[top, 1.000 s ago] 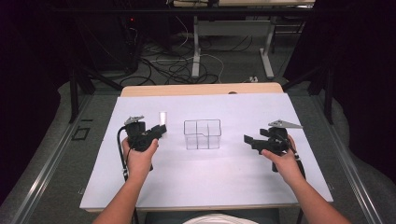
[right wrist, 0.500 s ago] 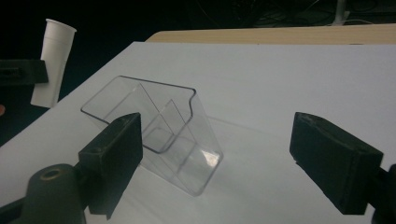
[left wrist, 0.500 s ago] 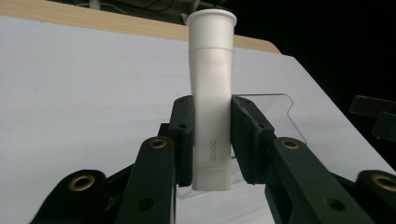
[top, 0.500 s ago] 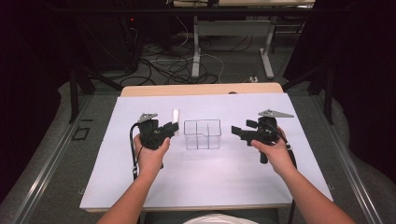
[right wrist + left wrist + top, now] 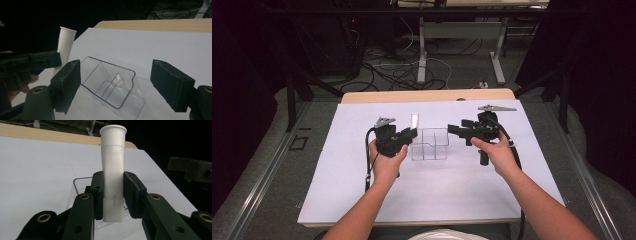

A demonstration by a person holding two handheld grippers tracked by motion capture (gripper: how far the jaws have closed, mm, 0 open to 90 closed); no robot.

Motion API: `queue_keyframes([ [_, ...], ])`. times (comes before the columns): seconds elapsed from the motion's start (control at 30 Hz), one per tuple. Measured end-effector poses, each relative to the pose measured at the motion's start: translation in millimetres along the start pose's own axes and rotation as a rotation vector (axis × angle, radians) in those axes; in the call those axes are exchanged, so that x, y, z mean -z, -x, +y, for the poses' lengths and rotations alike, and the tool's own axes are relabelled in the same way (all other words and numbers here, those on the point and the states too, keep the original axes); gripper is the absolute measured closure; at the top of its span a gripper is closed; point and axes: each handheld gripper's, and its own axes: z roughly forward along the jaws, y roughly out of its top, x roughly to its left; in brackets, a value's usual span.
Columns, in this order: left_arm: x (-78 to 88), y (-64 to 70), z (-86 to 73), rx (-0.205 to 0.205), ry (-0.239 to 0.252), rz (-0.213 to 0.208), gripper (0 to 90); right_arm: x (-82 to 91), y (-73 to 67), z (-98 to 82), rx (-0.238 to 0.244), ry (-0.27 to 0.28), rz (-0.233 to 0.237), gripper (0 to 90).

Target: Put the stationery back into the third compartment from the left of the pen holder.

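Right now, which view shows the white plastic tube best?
Left gripper view: the white plastic tube stands upright, clamped between the jaws, lettering readable. High view shows it small beside the clear divided box; right gripper view catches its top.

1. A rectangular wooden table (image 5: 427, 95) is covered almost wholly by a large white sheet (image 5: 337, 175).
2. A small clear plastic organiser with compartments (image 5: 430, 144) is seen resting on the sheet's middle.

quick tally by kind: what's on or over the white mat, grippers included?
Black grippers: 2, left gripper and right gripper
White tube: 1, the white tube clamped upright in the left gripper
Clear divided organizer: 1, the clear organizer
Total: 4
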Motion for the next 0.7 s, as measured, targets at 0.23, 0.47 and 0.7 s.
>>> queue_keyframes([
  [0.23,-13.4,14.4,-2.4,-0.010,-0.008,-0.029,71.4,-7.3,-4.3,4.6,-0.104,0.032,0.055,34.7],
  [0.47,-25.7,27.7,-5.1,-0.022,-0.016,-0.061,71.4,-14.8,-10.4,5.2,-0.134,0.020,0.085,38.5],
  [0.7,-34.0,43.5,-6.7,-0.043,-0.029,-0.094,71.4,-20.6,-9.7,5.1,-0.154,0.003,0.087,43.1],
])
